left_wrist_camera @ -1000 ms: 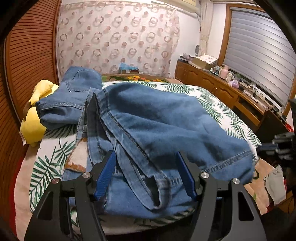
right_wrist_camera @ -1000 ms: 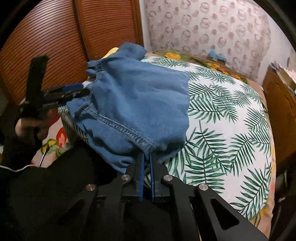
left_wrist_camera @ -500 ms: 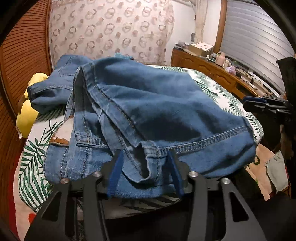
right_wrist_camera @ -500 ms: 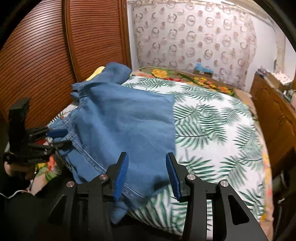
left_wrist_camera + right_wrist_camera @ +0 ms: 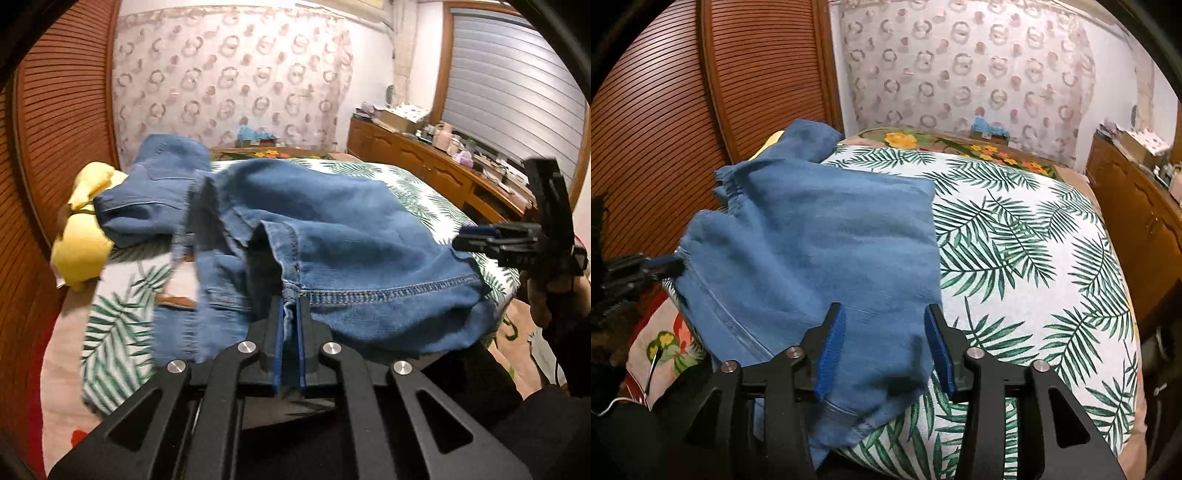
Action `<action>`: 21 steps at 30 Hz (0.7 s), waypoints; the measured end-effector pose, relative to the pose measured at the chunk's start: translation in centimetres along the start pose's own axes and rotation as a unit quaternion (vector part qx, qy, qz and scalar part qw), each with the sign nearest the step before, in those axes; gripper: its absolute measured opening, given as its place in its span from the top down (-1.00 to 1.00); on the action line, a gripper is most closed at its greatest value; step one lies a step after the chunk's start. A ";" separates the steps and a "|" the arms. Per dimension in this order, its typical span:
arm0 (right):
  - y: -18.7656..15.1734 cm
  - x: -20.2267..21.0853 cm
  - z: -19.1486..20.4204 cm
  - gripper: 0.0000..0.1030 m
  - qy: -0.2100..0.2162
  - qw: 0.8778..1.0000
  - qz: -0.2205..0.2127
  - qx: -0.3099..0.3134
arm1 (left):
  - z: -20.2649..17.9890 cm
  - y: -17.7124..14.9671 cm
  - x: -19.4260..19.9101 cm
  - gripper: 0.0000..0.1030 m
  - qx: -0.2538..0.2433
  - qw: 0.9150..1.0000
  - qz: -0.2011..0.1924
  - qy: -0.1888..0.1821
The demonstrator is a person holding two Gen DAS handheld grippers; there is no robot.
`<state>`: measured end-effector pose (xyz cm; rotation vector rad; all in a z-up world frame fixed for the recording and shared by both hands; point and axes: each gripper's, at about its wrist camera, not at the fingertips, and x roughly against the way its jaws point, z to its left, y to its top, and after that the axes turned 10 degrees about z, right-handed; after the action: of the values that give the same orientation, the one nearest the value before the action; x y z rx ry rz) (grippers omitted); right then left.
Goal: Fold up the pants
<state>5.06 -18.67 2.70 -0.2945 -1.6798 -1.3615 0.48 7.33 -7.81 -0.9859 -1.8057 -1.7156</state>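
While the blue denim pants (image 5: 332,236) lie rumpled on the palm-leaf bedspread (image 5: 1015,258), the left gripper (image 5: 290,314) pinches their thick stitched hem between its blue pads. Over the soft folded cloth the right gripper (image 5: 884,343) hovers spread wide, holding nothing.

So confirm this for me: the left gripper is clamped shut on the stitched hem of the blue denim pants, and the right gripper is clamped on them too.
Not quite. The left gripper is shut on the blue denim pants' stitched hem, but the right gripper is open: the right wrist view shows its blue pads spread wide over the denim, gripping nothing.
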 end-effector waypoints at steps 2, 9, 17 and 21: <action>-0.1 -0.7 0.1 -0.05 0.004 1.000 0.008 -0.007 | 0.3 -0.1 -0.4 0.86 0.002 1.000 0.007 -0.001; -0.4 -3.8 -0.9 -0.13 0.005 0.999 0.039 -0.031 | 0.5 -0.8 -1.7 0.80 0.011 0.999 0.031 -0.015; -0.7 -5.1 -1.3 -0.15 0.018 0.998 0.036 -0.044 | 0.4 0.5 -1.0 -0.27 0.024 1.000 0.006 -0.017; -1.1 -4.8 -1.2 -0.09 0.028 0.998 0.033 -0.045 | -0.7 1.6 -1.2 -0.28 0.012 1.000 0.003 -0.011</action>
<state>7.52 -18.48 -1.71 -0.3586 -1.5519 -1.3863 2.37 6.34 -7.53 -1.0025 -1.8307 -1.6809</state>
